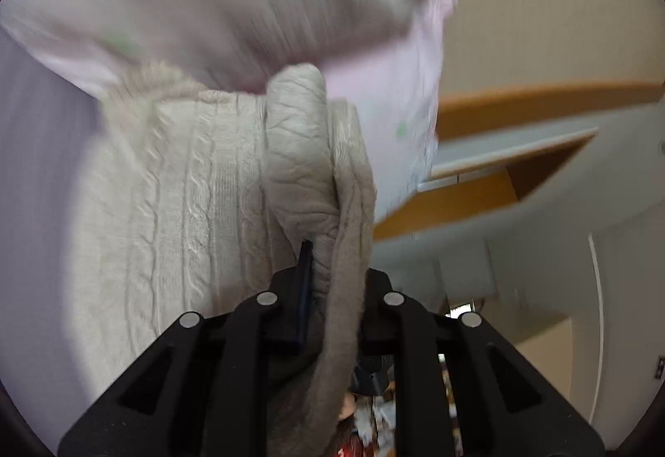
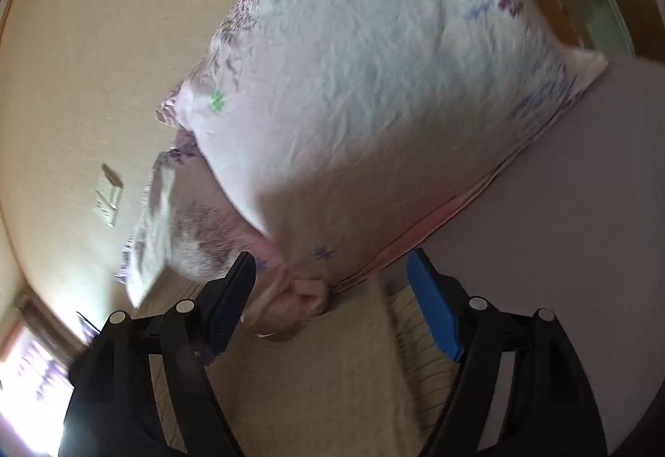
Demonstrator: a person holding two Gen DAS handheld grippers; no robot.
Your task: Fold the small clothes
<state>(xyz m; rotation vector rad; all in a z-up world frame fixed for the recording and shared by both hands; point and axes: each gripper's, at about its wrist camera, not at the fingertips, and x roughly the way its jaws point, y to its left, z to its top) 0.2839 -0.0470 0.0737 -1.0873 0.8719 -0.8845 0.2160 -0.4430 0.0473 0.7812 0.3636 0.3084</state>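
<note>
On the bed (image 2: 582,174), beside a floral pillow (image 2: 374,83), lies the cream cable-knit garment (image 1: 174,183). Left tongs (image 1: 328,291) pinch a bunched fold of it — knit lifted, draped over the jaws. Right tongs (image 2: 332,303) spread wide, gripping nothing, hovering over the knit's flat part. Judgement: folding early — no neat fold visible; squaring and stacking remain.

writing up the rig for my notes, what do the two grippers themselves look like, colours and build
Both are matte black linkage frames with cut-out slots and round silver pivot pins. The left gripper shows a thin dark navy pad on one finger; the other finger is hidden by cloth. The right gripper has bright blue rectangular pads lining its two fingers, one looking darker in shadow. No cables, markings or sleeves are visible.
</note>
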